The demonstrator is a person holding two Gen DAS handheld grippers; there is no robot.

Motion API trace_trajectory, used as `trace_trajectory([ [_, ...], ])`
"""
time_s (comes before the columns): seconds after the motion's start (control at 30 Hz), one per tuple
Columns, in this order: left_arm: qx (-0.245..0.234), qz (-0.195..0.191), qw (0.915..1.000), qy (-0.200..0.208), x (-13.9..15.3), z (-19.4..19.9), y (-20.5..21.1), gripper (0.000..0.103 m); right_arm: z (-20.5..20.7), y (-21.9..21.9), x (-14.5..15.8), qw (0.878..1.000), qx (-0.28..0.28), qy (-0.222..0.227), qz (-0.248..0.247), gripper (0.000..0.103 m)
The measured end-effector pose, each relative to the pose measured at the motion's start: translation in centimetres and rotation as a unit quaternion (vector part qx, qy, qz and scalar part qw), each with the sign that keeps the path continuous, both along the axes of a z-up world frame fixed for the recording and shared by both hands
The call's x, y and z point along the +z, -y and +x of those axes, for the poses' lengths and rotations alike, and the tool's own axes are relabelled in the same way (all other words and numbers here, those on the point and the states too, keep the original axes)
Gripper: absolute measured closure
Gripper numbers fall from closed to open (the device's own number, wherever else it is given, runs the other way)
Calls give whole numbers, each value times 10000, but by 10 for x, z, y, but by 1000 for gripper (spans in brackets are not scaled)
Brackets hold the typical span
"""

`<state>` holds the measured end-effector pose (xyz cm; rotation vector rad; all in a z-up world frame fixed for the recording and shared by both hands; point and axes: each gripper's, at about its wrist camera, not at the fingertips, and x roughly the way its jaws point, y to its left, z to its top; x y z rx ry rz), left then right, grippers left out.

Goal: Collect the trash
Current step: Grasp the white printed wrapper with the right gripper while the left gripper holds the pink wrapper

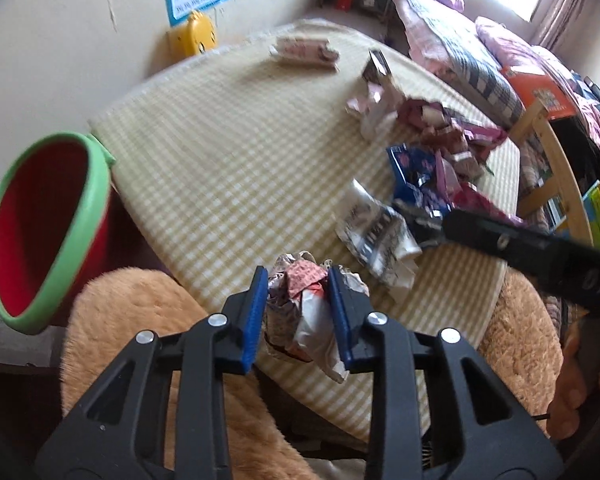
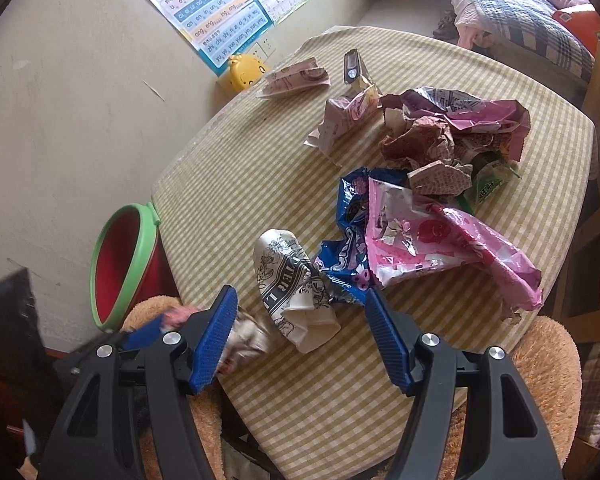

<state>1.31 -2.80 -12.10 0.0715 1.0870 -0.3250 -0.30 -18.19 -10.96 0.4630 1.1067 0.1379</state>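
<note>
My left gripper (image 1: 298, 276) is shut on a crumpled red, white and printed wrapper (image 1: 300, 312) at the near edge of the checked table (image 1: 220, 152). In the right wrist view my right gripper (image 2: 300, 300) stands open, its blue pads on either side of a crushed black-and-white paper cup (image 2: 296, 304) without touching it. Beyond that cup lie a blue wrapper (image 2: 348, 216), a pink foil bag (image 2: 440, 248) and a heap of crumpled packaging (image 2: 440, 140). A red bin with a green rim (image 1: 40, 232) (image 2: 116, 268) stands tilted at the table's left edge.
A tan plush seat (image 1: 140, 320) (image 2: 540, 360) wraps the table's near side. A tissue pack (image 2: 296, 78), a small upright dark device (image 2: 352, 66) and a yellow toy (image 2: 244, 72) sit at the far side by the wall. A bed (image 1: 460, 40) is at the back right.
</note>
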Motion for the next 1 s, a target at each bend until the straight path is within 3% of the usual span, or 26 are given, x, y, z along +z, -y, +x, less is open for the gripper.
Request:
trace_trajectory([
  [0.33, 359, -15, 9971, 678, 34, 2, -25, 73, 14, -18, -14, 9987, 275, -61, -414, 39],
  [0.57, 514, -54, 9961, 717, 37, 5, -35, 73, 19, 0, -7, 9988, 22, 104, -487, 40],
  [0.63, 529, -84, 9963, 669, 35, 6, -36, 73, 20, 9, -6, 9986, -92, 122, -514, 43],
  [0.77, 510, -86, 9965, 657, 34, 6, -37, 73, 23, 26, -16, 9993, -276, -89, -253, 72],
  [0.8, 516, -88, 9965, 656, 34, 6, -37, 73, 23, 27, -16, 9993, -295, -101, -221, 75],
  [1.0, 539, -73, 9967, 595, 30, 7, -39, 73, 19, 38, -11, 9984, -501, -47, -259, 73],
])
